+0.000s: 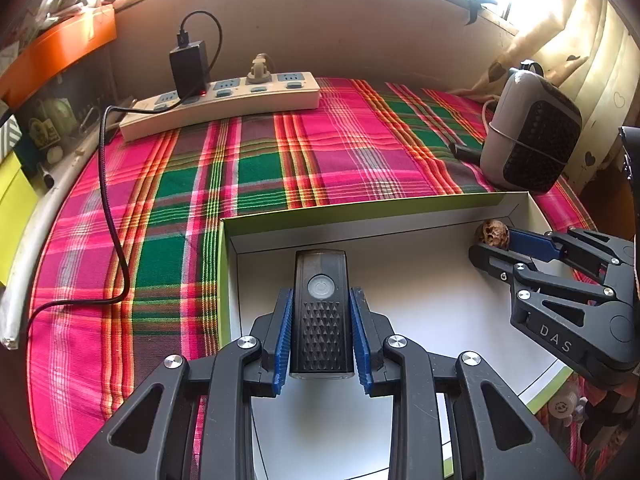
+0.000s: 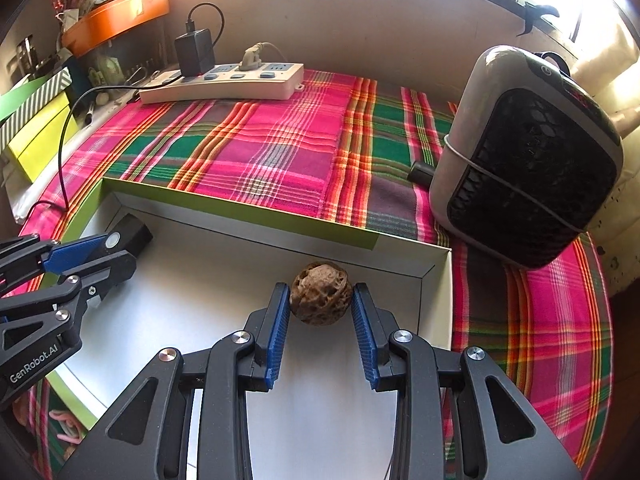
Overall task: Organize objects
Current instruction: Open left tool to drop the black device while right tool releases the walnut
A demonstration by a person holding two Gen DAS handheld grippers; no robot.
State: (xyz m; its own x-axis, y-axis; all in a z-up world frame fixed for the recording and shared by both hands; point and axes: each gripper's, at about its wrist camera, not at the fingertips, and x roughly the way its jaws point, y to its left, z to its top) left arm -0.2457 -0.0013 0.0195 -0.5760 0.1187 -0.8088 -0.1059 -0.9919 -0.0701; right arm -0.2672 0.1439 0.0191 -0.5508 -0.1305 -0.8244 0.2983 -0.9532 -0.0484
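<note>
My left gripper [image 1: 321,296] is shut on a black rectangular light [image 1: 320,320] with a round power button, its blue pads pressing both long sides. It hangs over the left part of a white box with a green rim [image 1: 400,208]. To the right, my right gripper [image 1: 494,242] holds a brown walnut [image 1: 492,233] near the box's far right corner. In the right wrist view the walnut [image 2: 320,300] sits pinched between the blue pads of the right gripper [image 2: 321,287], low over the box floor [image 2: 192,280]. The left gripper [image 2: 120,250] with the light [image 2: 134,234] shows at the left.
The box lies on a pink and green plaid cloth [image 1: 320,152]. A grey heater with a black grille [image 2: 528,156] stands right beside the box's far right corner. A power strip [image 1: 224,98] with a black charger [image 1: 188,66] lies at the back; its cable [image 1: 116,240] trails left of the box.
</note>
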